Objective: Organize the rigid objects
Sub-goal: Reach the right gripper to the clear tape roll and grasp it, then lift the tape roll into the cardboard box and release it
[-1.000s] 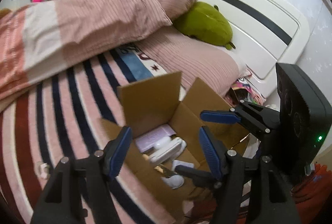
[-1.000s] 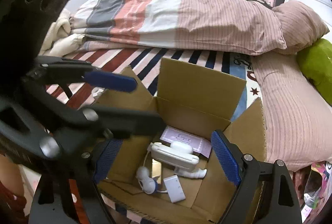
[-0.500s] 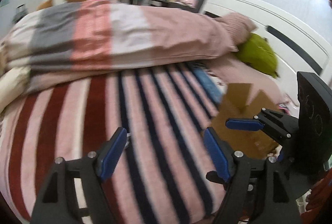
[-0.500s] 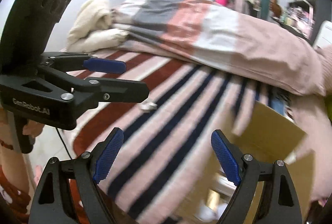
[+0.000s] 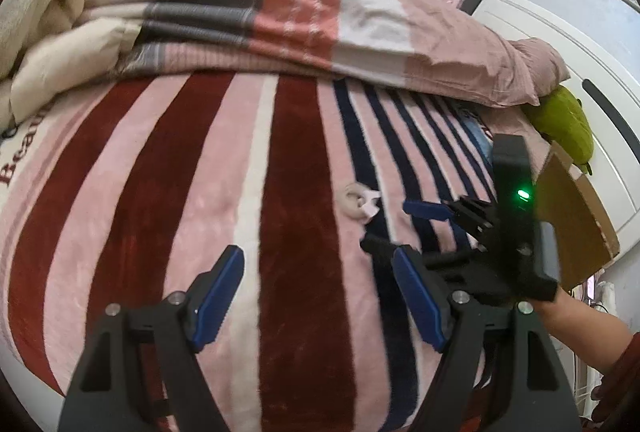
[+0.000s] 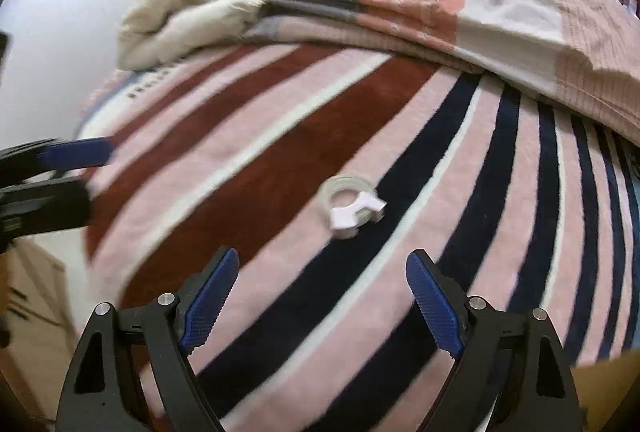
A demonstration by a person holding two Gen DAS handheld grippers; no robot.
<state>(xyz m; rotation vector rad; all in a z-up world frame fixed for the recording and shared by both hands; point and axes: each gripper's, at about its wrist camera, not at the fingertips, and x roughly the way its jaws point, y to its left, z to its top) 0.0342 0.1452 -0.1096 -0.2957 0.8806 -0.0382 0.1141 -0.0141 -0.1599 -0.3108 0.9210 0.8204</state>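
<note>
Tape roll (image 6: pixel 350 204) lies on the striped blanket (image 6: pixel 248 192); we hold both tongs (image 5: pixel 320 296) (image 6: pixel 322 304) spread, empty, near it.

A: What moved over the last second?

B: Both wrist cameras swung away from the open brown cardboard box (image 5: pixel 576 216). It had filled both views with its contents showing; it ended as a flap at the right edge of the left view.

A: And what came into view instead?

B: The pink, maroon and navy striped fleece blanket (image 5: pixel 280 192), plus a small clear tape roll with a white plastic dispenser clip (image 6: pixel 352 204) lying on it. The right gripper (image 6: pixel 324 296), its blue-padded fingers apart, had turned to face that roll. The left gripper (image 5: pixel 320 296), also apart, faced bare blanket to the roll's left.
</note>
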